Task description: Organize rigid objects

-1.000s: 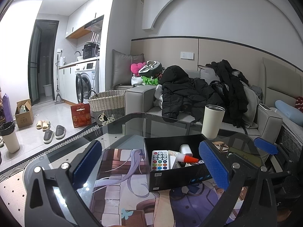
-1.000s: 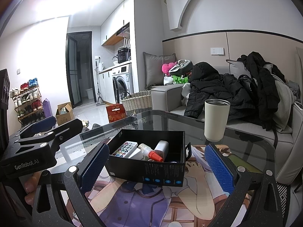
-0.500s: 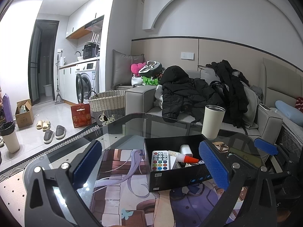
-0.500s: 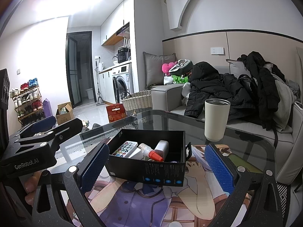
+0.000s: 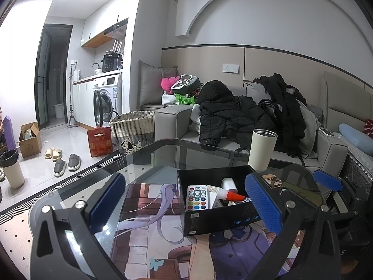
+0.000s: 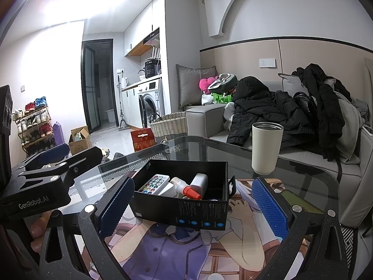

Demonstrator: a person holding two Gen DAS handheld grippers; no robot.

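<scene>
A black open box (image 5: 219, 217) (image 6: 184, 212) stands on the glass table over an anime-print mat. In it lie a white remote with coloured buttons (image 5: 197, 197) (image 6: 153, 183), a glue bottle with a red tip (image 5: 229, 195) (image 6: 185, 187) and a small white bottle (image 6: 199, 182). My left gripper (image 5: 185, 206) is open and empty, just in front of the box, a little to its left. My right gripper (image 6: 192, 210) is open and empty, with the box's near wall between its fingers. The left gripper also shows at the left of the right wrist view (image 6: 53, 163).
A tall white tumbler (image 5: 262, 149) (image 6: 266, 147) stands on the table behind the box, to its right. A grey sofa (image 5: 177, 121) piled with black coats is behind the table. A wicker basket (image 5: 132, 128), a red bag and slippers are on the floor to the left.
</scene>
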